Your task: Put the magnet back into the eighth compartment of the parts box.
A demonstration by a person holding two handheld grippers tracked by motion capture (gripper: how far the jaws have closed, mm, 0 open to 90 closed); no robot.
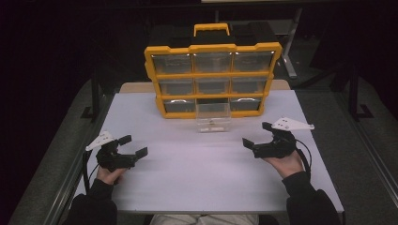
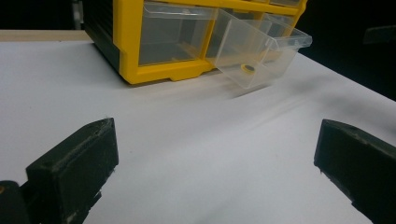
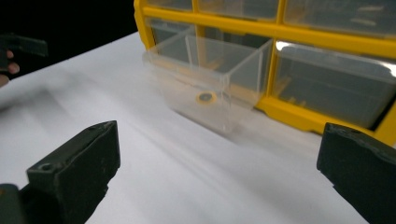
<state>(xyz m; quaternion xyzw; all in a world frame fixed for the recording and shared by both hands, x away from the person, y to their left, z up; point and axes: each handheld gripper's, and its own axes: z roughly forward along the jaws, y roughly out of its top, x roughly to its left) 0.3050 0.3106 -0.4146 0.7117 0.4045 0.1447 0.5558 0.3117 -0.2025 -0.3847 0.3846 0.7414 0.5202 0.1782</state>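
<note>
Centrally, clear drawer point(image 1: 213, 117) pulled out, both hand-held grippers apart.

A workshop-like test room: a white table point(image 1: 202, 173) on a metal frame, a yellow parts organizer point(image 1: 212, 75) (clear drawers), dark surroundings

White table point(image 1: 187, 173), grey carpet floor point(image 1: 356, 154), dark room behind

We are counting one organizer point(image 1: 213, 49) standing on the surface point(image 1: 197, 159), with nine drawers in three rows of three. Eight drawers are sitting shut and one drawer point(image 1: 213, 117), the bottom middle one, is sticking out. We are seeing one small ring point(image 2: 249, 69) lying in that drawer. We are holding two grippers, the left gripper point(image 1: 133, 145) and the right gripper point(image 1: 256, 134).
</note>
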